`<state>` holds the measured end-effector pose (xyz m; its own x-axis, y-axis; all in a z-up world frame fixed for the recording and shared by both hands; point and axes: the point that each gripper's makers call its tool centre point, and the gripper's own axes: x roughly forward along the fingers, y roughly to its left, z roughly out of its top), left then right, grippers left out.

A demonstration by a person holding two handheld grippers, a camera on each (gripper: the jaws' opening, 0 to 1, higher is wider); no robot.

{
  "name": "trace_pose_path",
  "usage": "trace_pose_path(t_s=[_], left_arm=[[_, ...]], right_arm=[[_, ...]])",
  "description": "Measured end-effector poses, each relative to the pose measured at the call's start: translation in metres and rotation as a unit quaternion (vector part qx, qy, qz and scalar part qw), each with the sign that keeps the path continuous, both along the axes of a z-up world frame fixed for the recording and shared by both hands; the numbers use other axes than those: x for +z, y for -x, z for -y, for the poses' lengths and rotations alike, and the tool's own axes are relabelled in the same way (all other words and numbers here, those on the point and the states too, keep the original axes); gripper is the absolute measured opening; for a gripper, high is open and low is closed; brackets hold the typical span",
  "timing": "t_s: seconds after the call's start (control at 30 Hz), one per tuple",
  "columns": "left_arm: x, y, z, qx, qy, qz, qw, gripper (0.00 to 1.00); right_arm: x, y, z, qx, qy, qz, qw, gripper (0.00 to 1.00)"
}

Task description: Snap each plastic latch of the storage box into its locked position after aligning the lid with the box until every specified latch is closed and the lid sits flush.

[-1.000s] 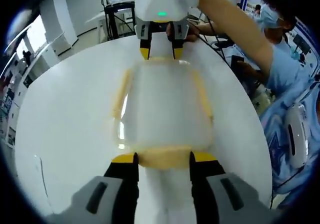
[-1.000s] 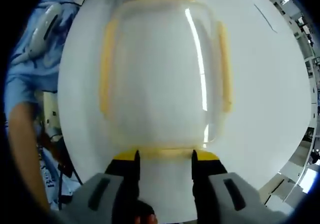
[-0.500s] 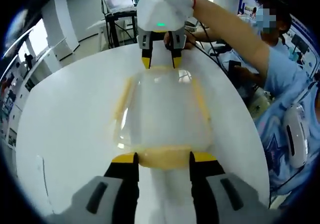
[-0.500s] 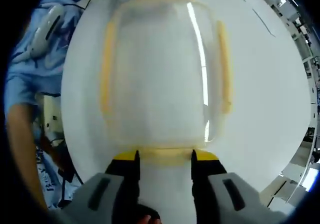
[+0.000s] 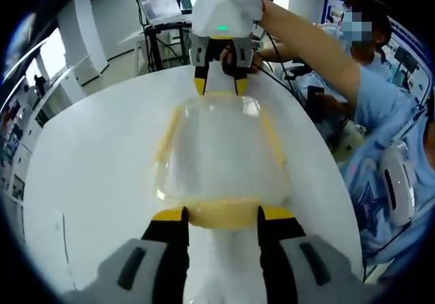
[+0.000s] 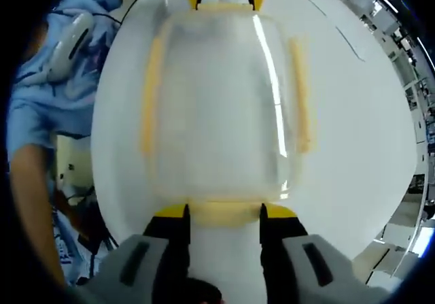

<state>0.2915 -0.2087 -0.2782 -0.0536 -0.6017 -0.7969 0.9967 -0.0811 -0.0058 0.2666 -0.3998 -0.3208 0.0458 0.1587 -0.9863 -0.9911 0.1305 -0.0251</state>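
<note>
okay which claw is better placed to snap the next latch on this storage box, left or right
Neither clearly; it looks symmetric. The left claw straddles the yellow end latch nearest it on the storage box, and the right claw straddles the opposite end latch. Each suits its own end; the long-side latches are flanked by neither.

A round white table [image 5: 88, 154] stood in a bright room. Beyond its far edge were a black stand [image 5: 155, 28] and white pillar [image 5: 87, 35].

Bright overhead light; glare; fisheye-warped edges
</note>
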Motion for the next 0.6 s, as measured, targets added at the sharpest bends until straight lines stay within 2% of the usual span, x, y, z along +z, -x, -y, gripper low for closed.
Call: trace_pose_path(t_s=[0.23,0.43,0.6], left_arm=[[0.014,0.004,-0.009,0.001,0.01,0.001,1.0,0.38],[0.019,0.012,-0.02,0.002,0.007,0.002,1.0,0.39],[0.025,0.016,-0.031,0.008,0.005,0.008,0.9999,0.39]], right_arm=[[0.016,0.002,-0.009,0.004,-0.008,0.009,0.9999,0.39],[0.028,0.012,-0.021,0.006,-0.016,0.017,0.9997,0.39],[0.04,0.013,-0.032,0.009,-0.025,0.03,0.9992,0.39]])
